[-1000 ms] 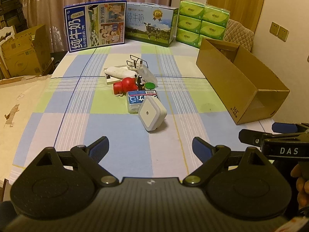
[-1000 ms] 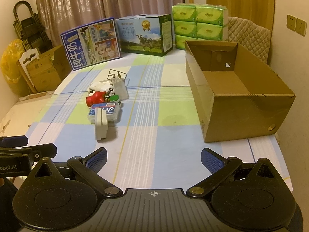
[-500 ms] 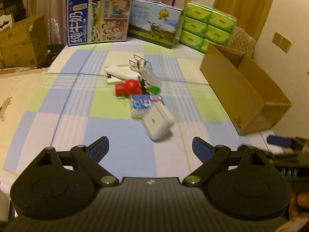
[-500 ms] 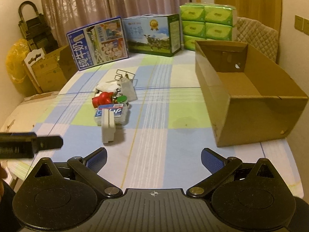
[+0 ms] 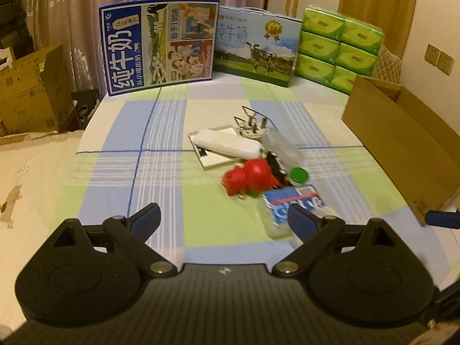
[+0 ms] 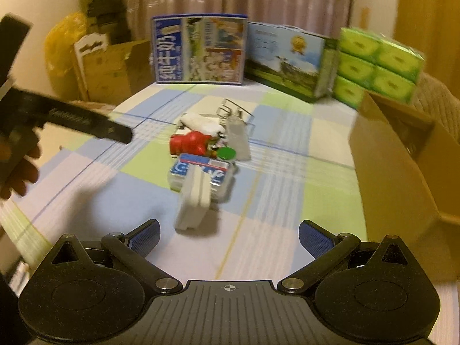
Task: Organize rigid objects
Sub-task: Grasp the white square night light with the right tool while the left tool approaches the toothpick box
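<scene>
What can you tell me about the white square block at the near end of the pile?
The white square block looks like hard plastic, a flat slab with rounded corners and a seam around its edge. It stands on its edge, tilted, leaning against the clear box with the blue label behind it, bottom on the checked tablecloth. Motion blur hides finer detail. Neither tongs touch it.

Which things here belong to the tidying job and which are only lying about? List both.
For the job: white square device, blue-labelled clear box, red toy, green cap, white bar, open cardboard box.

Lying about: milk cartons, green tissue packs.
</scene>
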### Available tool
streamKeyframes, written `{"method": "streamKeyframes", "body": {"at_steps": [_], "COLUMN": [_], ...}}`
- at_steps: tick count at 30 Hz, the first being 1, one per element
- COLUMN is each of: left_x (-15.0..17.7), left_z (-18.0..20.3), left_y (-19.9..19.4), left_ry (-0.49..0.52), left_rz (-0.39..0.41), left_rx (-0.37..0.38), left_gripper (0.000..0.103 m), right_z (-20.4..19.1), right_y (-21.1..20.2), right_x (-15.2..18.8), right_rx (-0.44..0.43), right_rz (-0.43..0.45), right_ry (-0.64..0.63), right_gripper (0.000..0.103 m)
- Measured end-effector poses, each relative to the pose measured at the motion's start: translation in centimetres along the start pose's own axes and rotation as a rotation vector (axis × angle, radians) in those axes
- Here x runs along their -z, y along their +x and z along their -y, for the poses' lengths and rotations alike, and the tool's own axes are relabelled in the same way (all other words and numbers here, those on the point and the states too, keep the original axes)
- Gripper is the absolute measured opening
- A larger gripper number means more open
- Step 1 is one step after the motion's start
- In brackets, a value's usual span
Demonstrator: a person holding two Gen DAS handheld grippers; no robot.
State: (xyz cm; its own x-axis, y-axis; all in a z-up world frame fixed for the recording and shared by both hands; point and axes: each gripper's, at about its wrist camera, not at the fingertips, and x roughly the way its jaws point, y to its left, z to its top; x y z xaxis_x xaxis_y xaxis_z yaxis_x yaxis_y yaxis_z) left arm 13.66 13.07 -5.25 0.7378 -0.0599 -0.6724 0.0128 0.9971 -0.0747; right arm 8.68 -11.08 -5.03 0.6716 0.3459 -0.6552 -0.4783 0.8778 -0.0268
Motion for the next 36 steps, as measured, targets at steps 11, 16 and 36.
{"method": "streamKeyframes", "body": {"at_steps": [11,16,36], "left_x": [1.0,1.6,0.8], "left_z": [-1.3,-0.4,2.6], "left_y": [3.3,3.9,5.2], "left_ry": [0.051,0.114,0.155], "left_rz": [-0.078,-0.111,-0.085], "left_rx": [0.01,0.011,0.101], "left_gripper": [0.092,0.092,0.092], "right_z": [-4.1,-5.0,3.2], "right_y": [7.8,10.3,8.4], "right_x": [0.0,0.4,0.4], "right_rx": [0.02,0.062,0.198], "right_rz": [-0.001,-0.03,-0.003], "right_ry": [-0.266,-0.338,-0.092], "right_gripper": [0.078,0.075,0.068]}}
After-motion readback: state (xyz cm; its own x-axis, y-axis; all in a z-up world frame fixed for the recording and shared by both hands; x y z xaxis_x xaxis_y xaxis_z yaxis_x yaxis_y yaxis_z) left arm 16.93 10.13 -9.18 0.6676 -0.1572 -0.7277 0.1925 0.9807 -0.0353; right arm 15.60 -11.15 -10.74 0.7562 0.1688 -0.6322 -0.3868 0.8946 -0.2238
